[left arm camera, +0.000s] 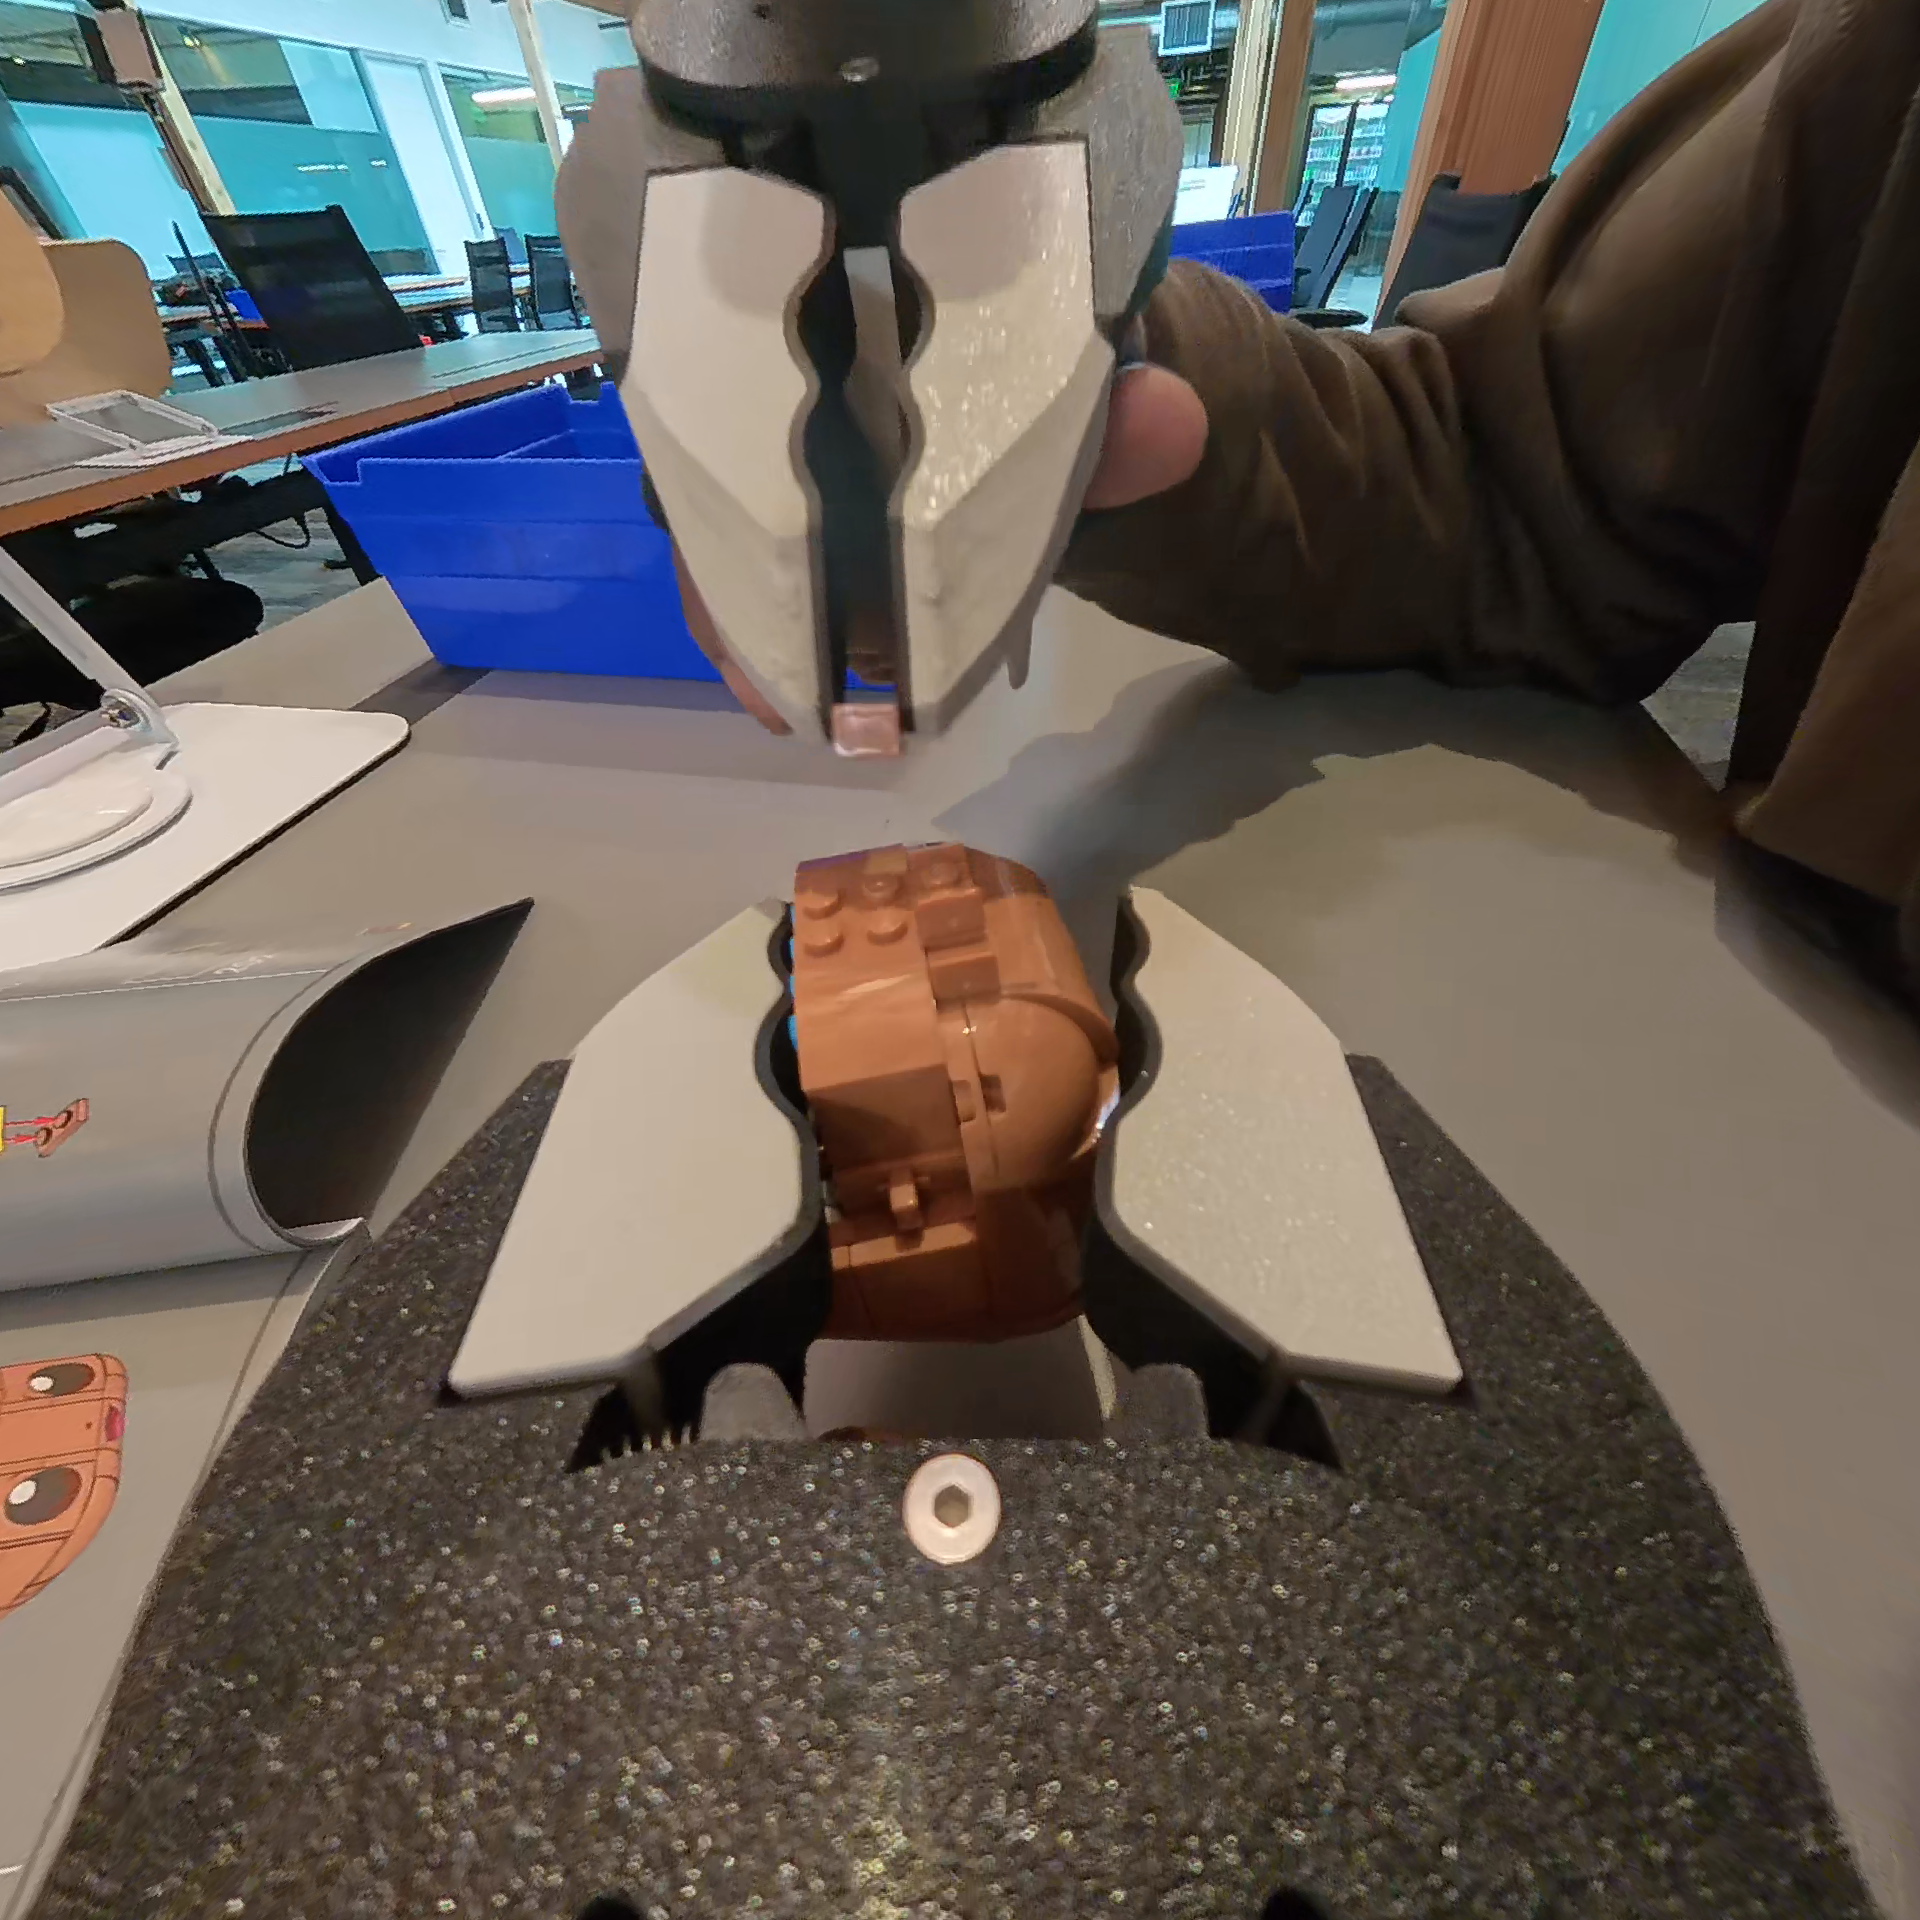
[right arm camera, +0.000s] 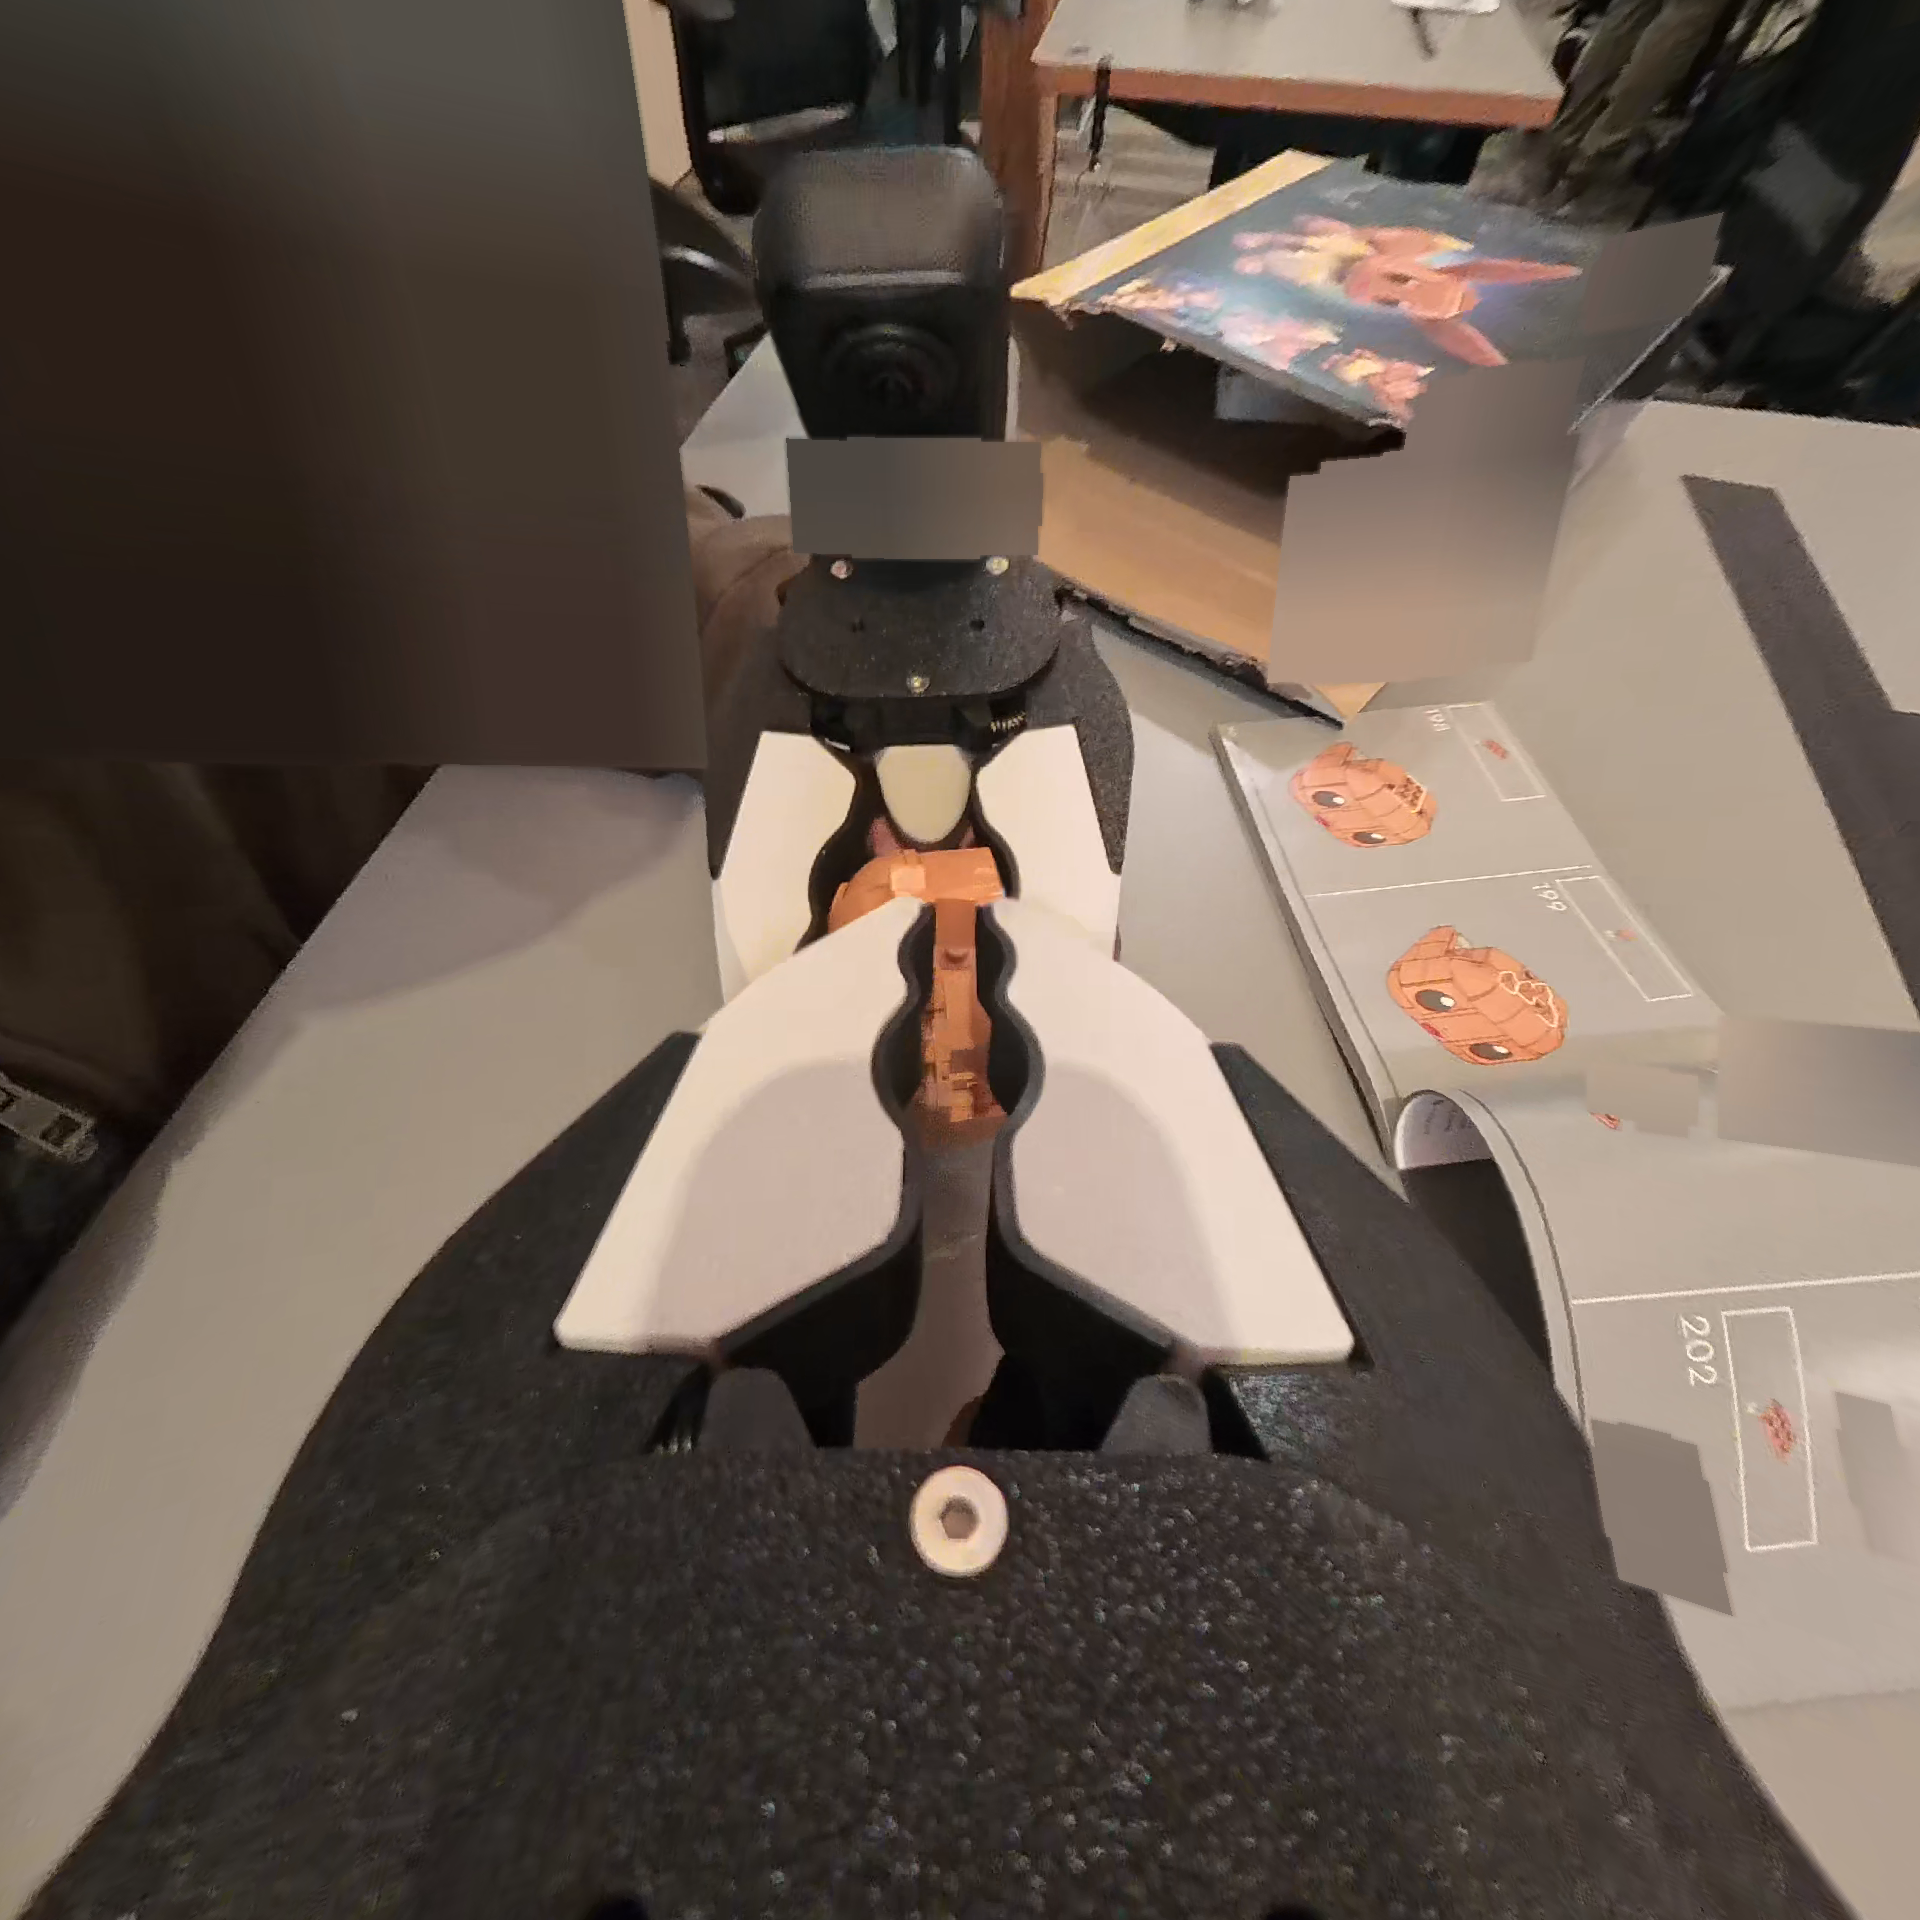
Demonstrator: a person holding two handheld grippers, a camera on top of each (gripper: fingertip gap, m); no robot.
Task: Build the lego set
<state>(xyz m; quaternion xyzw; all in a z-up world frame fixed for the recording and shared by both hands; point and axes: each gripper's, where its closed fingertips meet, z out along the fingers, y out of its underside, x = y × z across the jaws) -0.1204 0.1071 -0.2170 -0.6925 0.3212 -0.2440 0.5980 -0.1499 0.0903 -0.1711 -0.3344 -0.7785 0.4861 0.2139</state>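
Note:
My left gripper [left arm camera: 951, 920] is shut on a brown lego model [left arm camera: 935, 1101], a rounded build with studs on its far top, held above the grey table [left arm camera: 1455, 935]. My right gripper [left arm camera: 868, 707] faces it from the far side, fingers pointing down towards the model. It is shut on a small brown lego piece [left arm camera: 868, 729] that hangs a short way above and beyond the studs, apart from them. In the right wrist view my right gripper [right arm camera: 951, 920] is nearly closed, and the model [right arm camera: 883, 883] shows just past its tips, between the left gripper's white fingers [right arm camera: 764, 862].
An open instruction booklet [right arm camera: 1455, 914] lies on the table; its curled page [left arm camera: 208, 1091] is at my left. The set's cardboard box [right arm camera: 1299, 343] stands behind it. Blue bins [left arm camera: 520, 540] and a white stand base [left arm camera: 208, 769] are at the back left. A person's brown sleeve [left arm camera: 1558, 416] is at the right. The gap from one gripper's tips to the other's is roughly 5 cm.

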